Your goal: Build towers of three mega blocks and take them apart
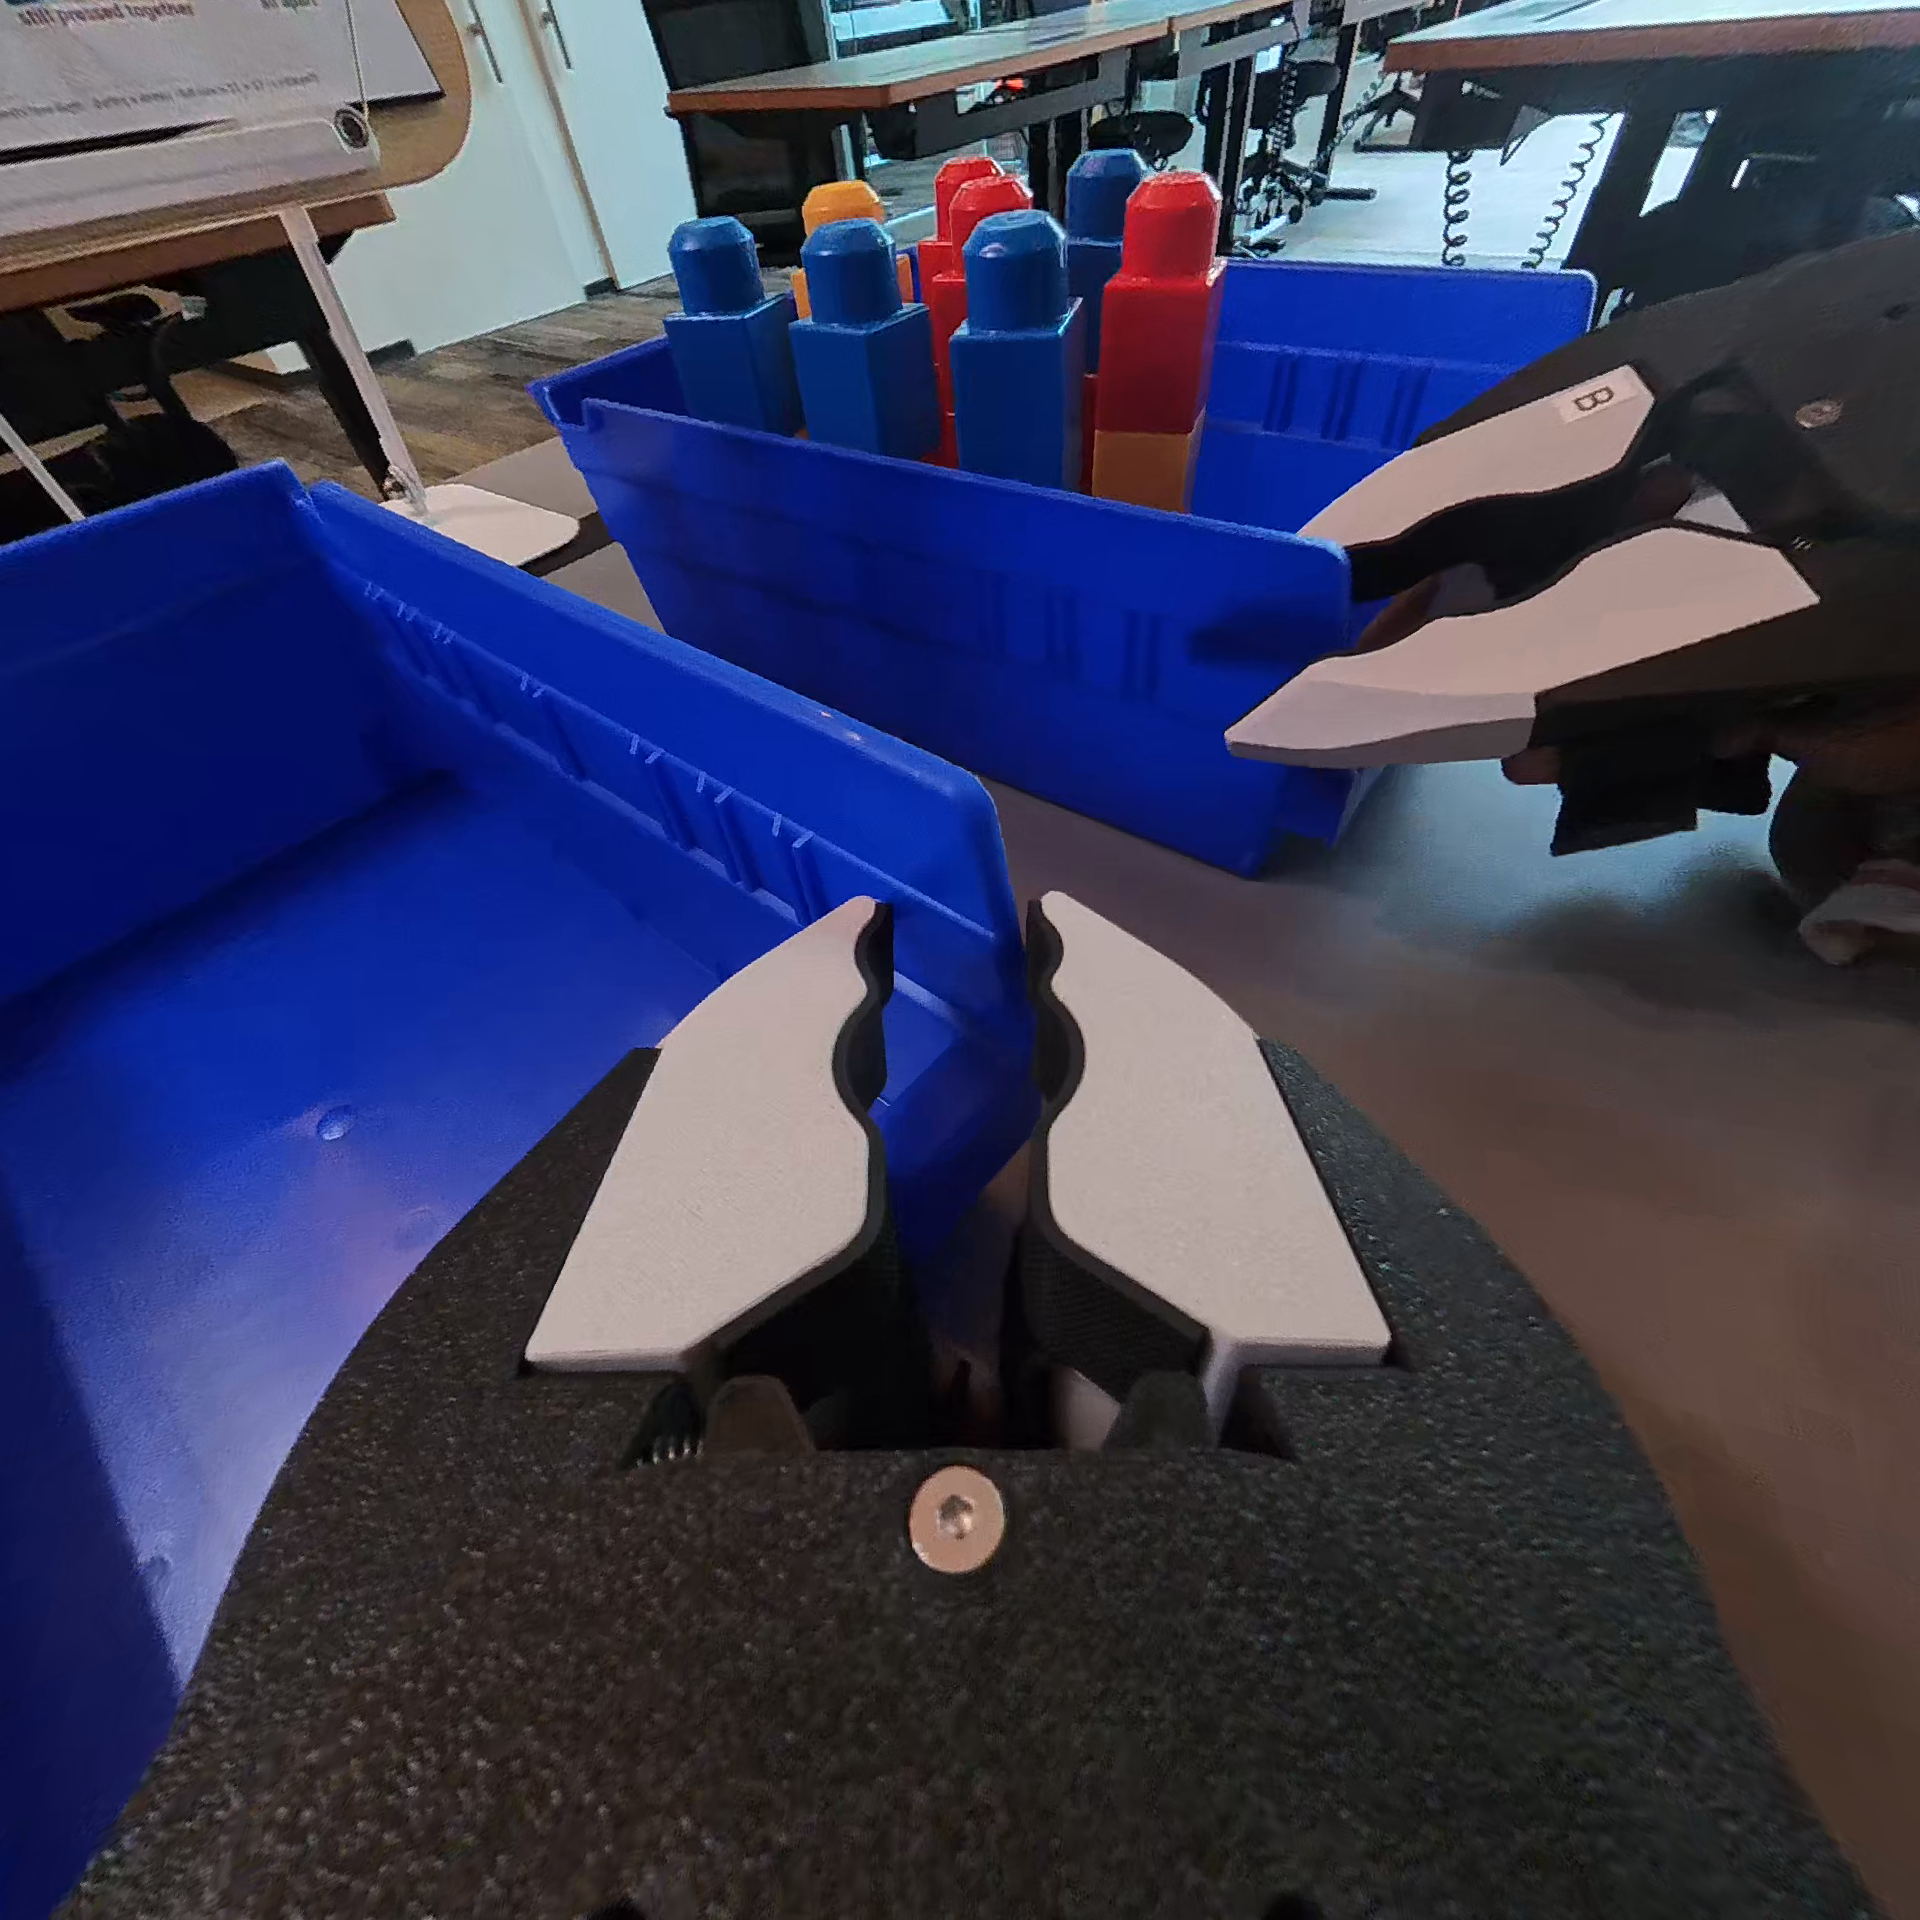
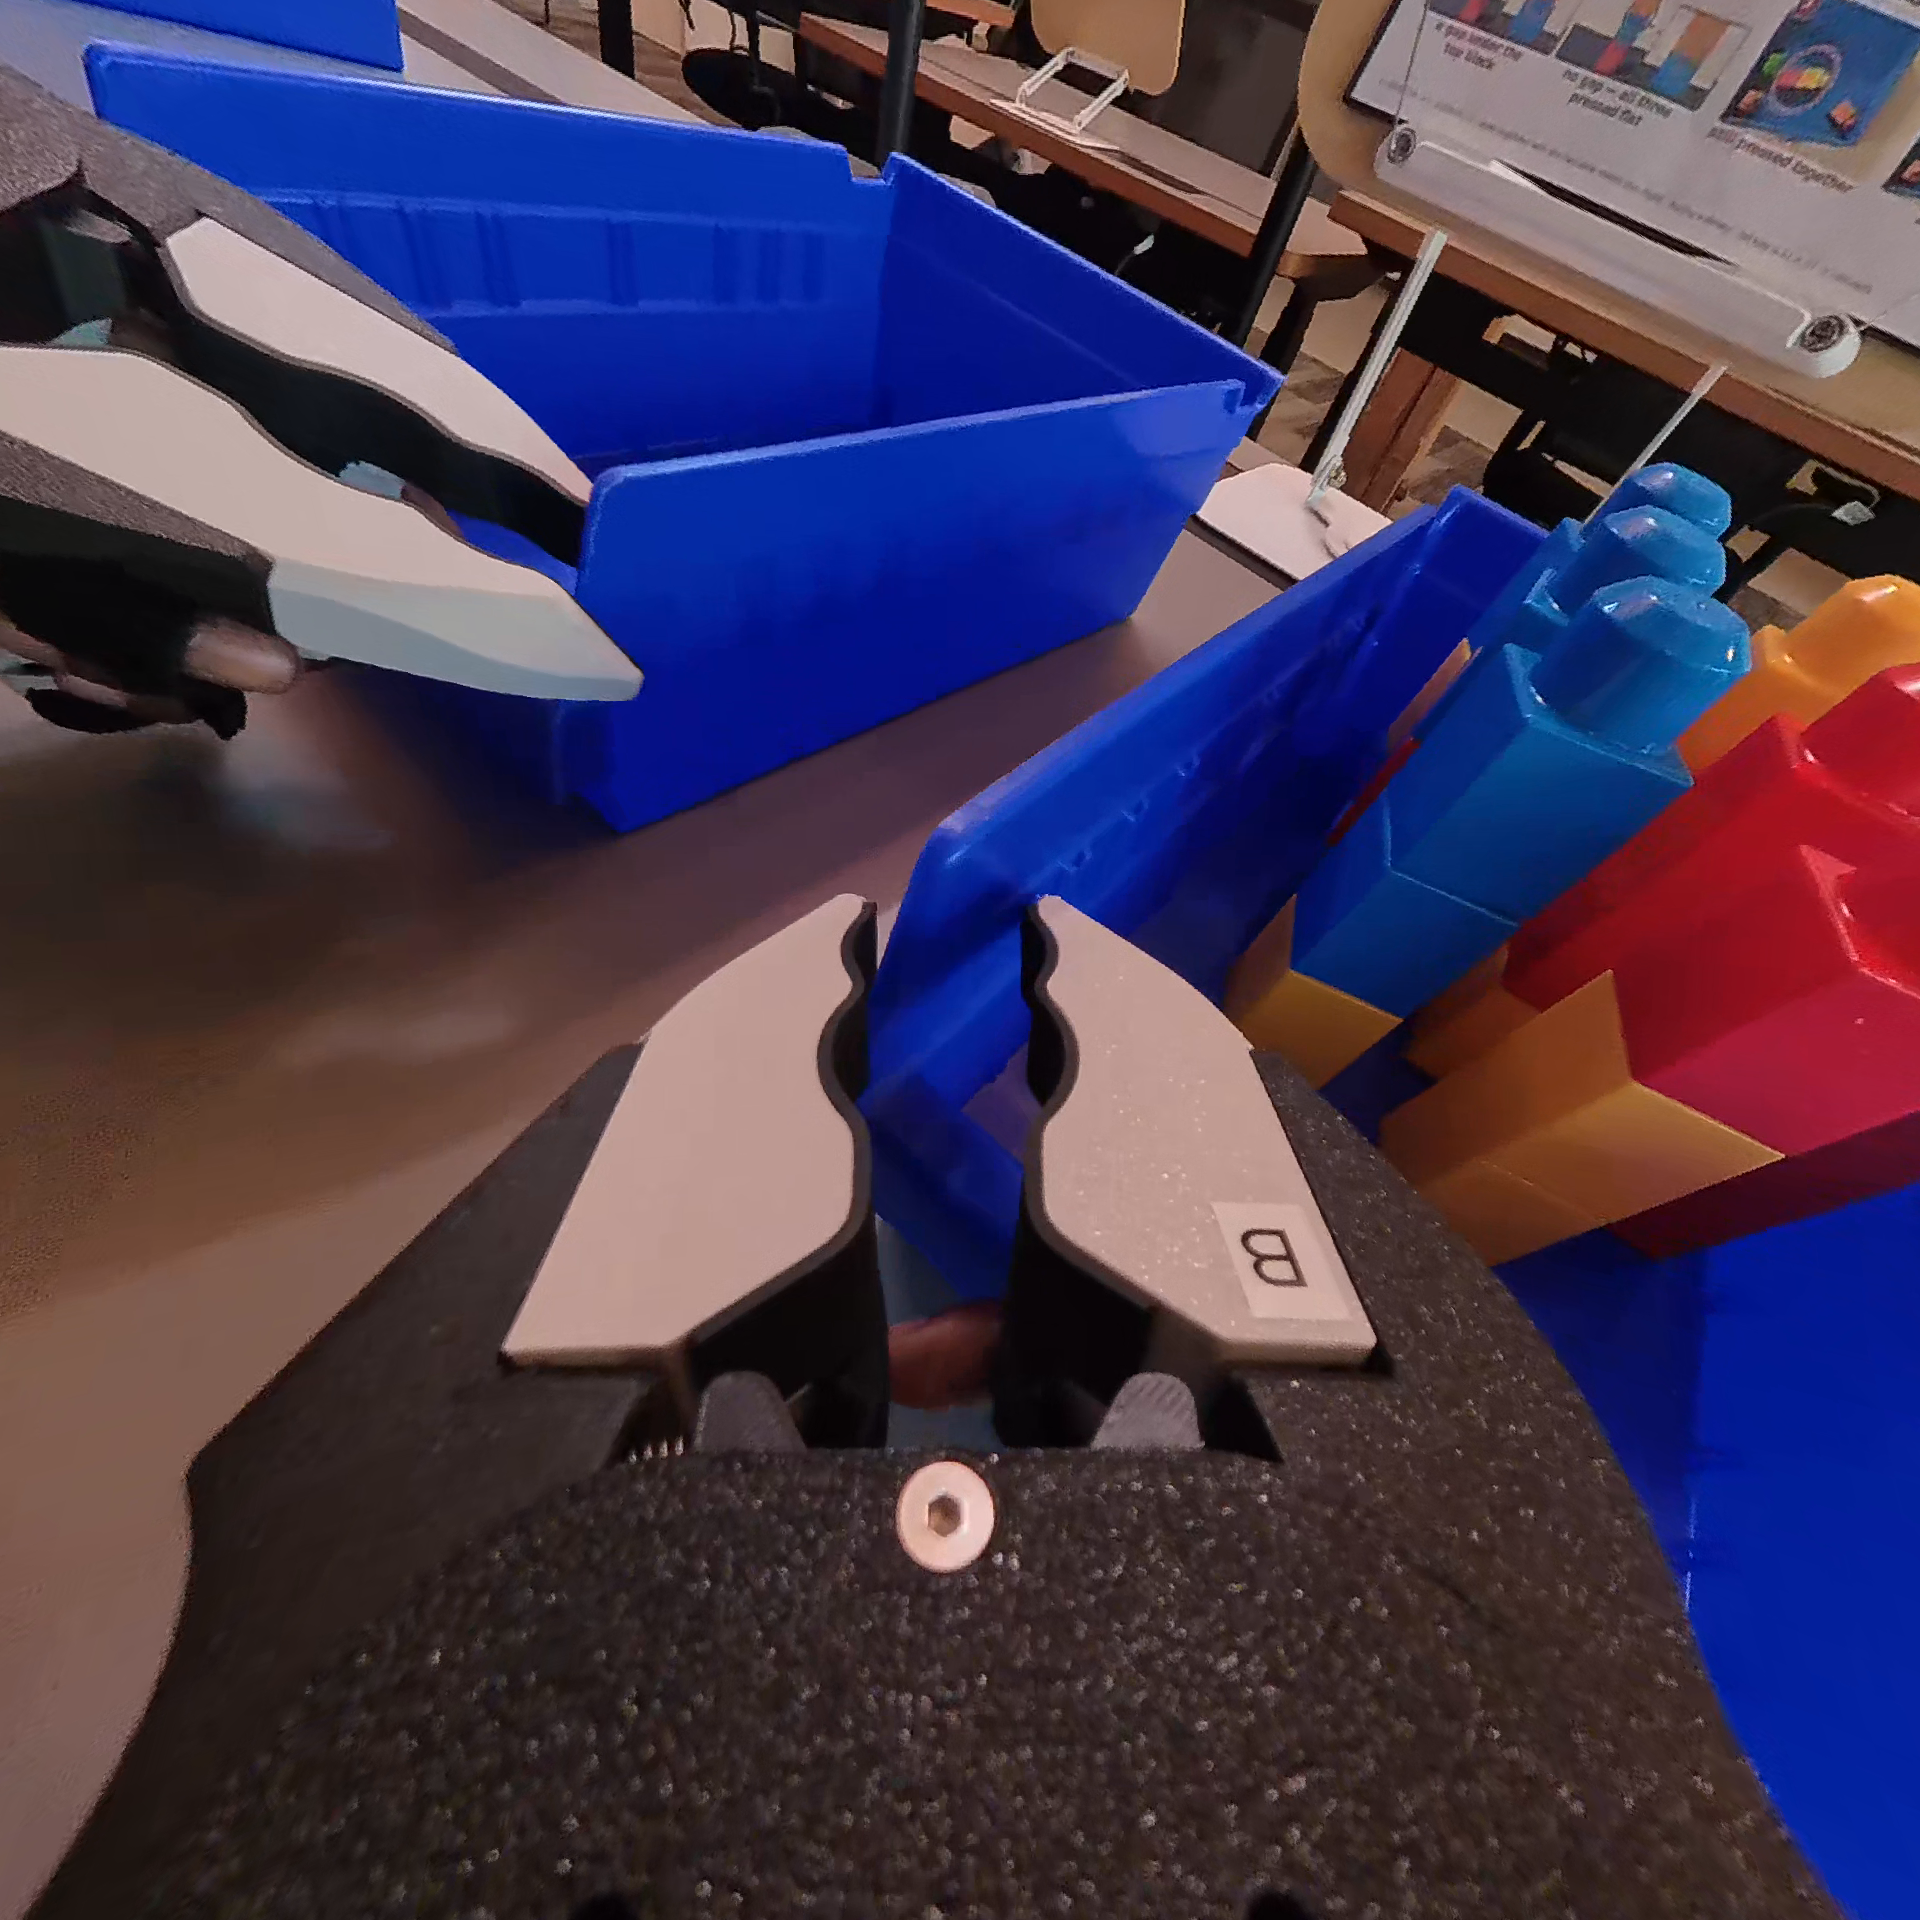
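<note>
Grey-fingered left gripper [image 1: 958, 914], lower centre, clamps corner wall of empty blue plastic bin [image 1: 914, 790]. Right gripper [image 2: 948, 914] likewise grips rim of second blue bin [image 2: 1143, 748] w/ stacked red, blue, orange mega block towers [image 2: 1621, 790] at frame right.

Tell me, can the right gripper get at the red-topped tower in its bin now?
Probably not at once. The right gripper has its fingers astride the wall of the block bin. The red-topped tower stands inside, open from above, once the gripper lets go.
</note>
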Available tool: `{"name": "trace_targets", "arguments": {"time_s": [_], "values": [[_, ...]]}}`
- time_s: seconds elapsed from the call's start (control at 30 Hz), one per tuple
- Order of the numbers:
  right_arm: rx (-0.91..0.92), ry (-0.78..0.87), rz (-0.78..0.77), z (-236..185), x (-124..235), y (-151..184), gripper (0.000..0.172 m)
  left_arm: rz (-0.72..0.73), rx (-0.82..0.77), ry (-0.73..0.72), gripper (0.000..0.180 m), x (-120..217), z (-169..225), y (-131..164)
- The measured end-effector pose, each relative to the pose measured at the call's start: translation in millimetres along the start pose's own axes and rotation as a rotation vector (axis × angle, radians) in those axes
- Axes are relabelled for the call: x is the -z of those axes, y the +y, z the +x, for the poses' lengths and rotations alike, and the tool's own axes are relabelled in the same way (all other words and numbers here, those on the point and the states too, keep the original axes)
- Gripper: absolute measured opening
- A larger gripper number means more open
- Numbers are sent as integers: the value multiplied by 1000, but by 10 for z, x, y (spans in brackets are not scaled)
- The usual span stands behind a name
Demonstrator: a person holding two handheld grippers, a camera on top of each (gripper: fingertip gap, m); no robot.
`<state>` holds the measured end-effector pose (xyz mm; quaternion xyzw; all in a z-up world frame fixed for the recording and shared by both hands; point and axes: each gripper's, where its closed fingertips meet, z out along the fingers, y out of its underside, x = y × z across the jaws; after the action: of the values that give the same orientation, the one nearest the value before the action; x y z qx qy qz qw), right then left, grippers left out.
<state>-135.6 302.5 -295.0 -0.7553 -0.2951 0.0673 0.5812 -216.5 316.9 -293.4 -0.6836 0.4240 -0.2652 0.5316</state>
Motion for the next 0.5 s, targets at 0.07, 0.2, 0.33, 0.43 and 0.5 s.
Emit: {"name": "trace_targets", "arguments": {"time_s": [0.07,0.2,0.33,0.43,0.5], "values": [[3,-3,3,-18,-6,-7,27,-6,-14,-3,25,-5,9,7],[-4,-11,5,-24,-12,-9,27,-25,-34,-11,25,1,16,30],[4,-68,3,-66,14,-28,35,41,-28,-43,48,52,38,-122],[-5,-166,135,-131,139,-248,48,258,-24,-52,60,189,167,-513],[-74,-216,275,-98,301,-483,51,431,1,-40,66,312,311,-763]]}}
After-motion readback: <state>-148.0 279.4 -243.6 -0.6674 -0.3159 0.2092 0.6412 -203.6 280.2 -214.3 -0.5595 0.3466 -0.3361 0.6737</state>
